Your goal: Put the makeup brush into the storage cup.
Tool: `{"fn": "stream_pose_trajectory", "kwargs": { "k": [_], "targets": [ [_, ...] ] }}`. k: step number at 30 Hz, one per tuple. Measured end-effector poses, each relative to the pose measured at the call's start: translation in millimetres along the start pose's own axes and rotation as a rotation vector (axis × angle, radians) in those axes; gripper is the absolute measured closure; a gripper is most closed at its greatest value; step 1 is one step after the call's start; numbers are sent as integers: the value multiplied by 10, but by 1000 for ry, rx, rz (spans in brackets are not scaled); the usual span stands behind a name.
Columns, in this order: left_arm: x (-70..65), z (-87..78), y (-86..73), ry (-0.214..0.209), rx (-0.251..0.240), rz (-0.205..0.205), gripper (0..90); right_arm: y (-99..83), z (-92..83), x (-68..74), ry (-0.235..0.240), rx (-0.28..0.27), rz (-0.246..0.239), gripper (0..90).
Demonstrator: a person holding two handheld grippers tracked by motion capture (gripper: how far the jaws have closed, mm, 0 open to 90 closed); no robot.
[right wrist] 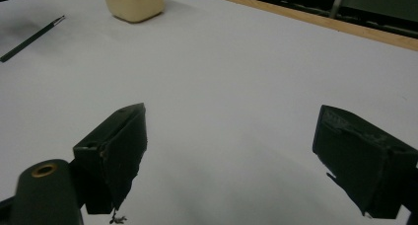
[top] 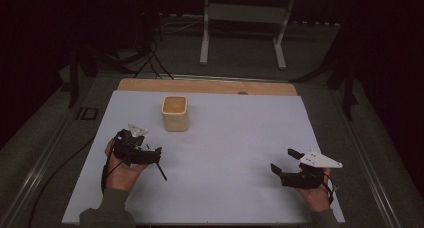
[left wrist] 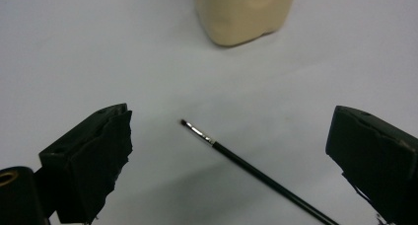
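The left tool [left wrist: 226, 156] gaped wide around a thin black paintbrush [left wrist: 256, 173] lying near an unmarked cream cup [left wrist: 244, 13]; the right tool [right wrist: 231, 161] gaped wide over the bare counter [right wrist: 236, 87].

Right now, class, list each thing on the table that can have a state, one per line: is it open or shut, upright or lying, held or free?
Left hand-held gripper: open, jaws wide either side of the brush, not gripping it.
Right hand-held gripper: open, nothing between its jaws.
Thin black paintbrush: lying flat on the white sheet, free.
Cream cup: upright, mouth open; contents cannot be told.
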State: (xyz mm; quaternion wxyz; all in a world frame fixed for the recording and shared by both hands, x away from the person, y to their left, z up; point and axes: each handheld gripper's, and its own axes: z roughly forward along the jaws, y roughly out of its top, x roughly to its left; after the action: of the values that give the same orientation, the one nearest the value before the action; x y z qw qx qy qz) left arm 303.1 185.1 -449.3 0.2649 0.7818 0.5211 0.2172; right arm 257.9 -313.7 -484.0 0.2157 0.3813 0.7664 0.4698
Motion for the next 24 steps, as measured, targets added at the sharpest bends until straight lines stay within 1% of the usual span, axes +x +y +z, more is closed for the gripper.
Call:
{"fn": "stream_pose_trajectory", "kwargs": {
  "k": [5, 9, 11, 18, 20, 24],
  "targets": [
    [-3, 25, 18, 4, 45, -8, 45, -1, 1, 0, 0, 1, -2, 133],
    [-11, 40, 31, 9, 82, -7, 44, 0, 6, 7, 3, 3, -5, 132],
    [-12, 49, 36, 4, 91, -8, 42, 0, 6, 10, 4, 3, -5, 132],
    [-9, 79, 55, 18, 150, -4, 37, -3, 8, 6, 4, 4, -8, 132],
    [-8, 90, 59, 20, 165, -9, 37, -2, 9, 8, 4, 4, -8, 132],
    [3, 104, 75, 16, 198, -7, 37, -3, 10, 8, 4, 4, -9, 132]
  ]
}}
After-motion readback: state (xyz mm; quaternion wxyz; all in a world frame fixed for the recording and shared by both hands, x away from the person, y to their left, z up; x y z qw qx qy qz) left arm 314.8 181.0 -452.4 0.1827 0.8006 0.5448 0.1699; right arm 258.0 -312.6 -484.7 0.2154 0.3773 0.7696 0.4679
